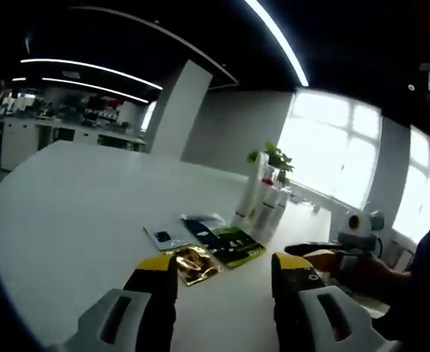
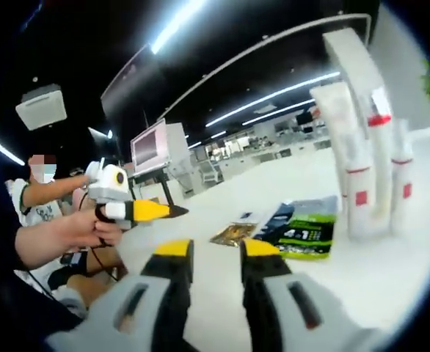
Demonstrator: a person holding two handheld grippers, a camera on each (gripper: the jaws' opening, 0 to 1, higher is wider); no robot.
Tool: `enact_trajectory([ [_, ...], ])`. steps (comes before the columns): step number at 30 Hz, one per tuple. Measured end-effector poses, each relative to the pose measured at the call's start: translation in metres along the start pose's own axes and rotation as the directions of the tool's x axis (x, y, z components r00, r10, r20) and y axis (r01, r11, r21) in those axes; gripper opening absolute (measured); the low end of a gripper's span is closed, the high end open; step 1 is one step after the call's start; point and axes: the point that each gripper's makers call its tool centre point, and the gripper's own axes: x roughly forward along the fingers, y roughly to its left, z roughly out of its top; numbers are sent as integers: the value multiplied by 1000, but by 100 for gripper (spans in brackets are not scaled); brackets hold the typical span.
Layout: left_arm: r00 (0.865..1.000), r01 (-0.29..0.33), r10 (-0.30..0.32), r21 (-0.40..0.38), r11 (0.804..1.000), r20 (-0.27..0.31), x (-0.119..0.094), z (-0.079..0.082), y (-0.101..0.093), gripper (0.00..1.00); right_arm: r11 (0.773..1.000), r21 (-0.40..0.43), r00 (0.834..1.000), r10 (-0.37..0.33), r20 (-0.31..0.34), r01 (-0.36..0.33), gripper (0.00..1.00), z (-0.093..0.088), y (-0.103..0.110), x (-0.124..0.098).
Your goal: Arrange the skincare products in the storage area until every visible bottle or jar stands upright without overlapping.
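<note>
Left gripper view: left gripper (image 1: 224, 275), jaws parted, empty, above white table (image 1: 68, 213). Beyond: gold sachet (image 1: 195, 263), green-black packet (image 1: 230, 245), white tubes (image 1: 263, 202) standing upright.

Right gripper view: right gripper (image 2: 218, 258), jaws narrowly apart, empty. Tubes (image 2: 365, 161) upright at right, packet (image 2: 307, 229) beside them.

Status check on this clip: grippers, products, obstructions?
Left gripper open, right gripper open, both empty. White bottles upright, clustered. Sachets flat on table beside them.
</note>
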Motion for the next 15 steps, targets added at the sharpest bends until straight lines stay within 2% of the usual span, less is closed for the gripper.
enact_trajectory([
  [2, 1000, 0, 0, 12, 1000, 8, -3, 0, -2, 57, 1000, -22, 1000, -10, -3, 10, 32, 2, 0, -1],
  [3, 1000, -7, 6, 18, 1000, 21, -4, 1, -3, 65, 999, -40, 1000, -21, -7, 21, 34, 3, -1, -2],
  [4, 999, -29, 27, 30, 999, 41, -5, 3, -1, 77, 998, -57, 999, -35, -6, 34, 37, 4, -2, -3],
  [5, 998, -36, 34, 39, 999, 46, -6, 3, -1, 83, 997, -68, 999, -46, -9, 45, 41, 4, -3, -4],
  [13, 996, -54, 48, 83, 995, 69, -27, 0, -6, 86, 994, -103, 999, -41, -13, 39, 57, 5, 4, -3],
  [15, 996, -57, 50, 88, 995, 76, -32, -1, -6, 89, 992, -116, 999, -48, -9, 47, 64, 5, 6, -3],
])
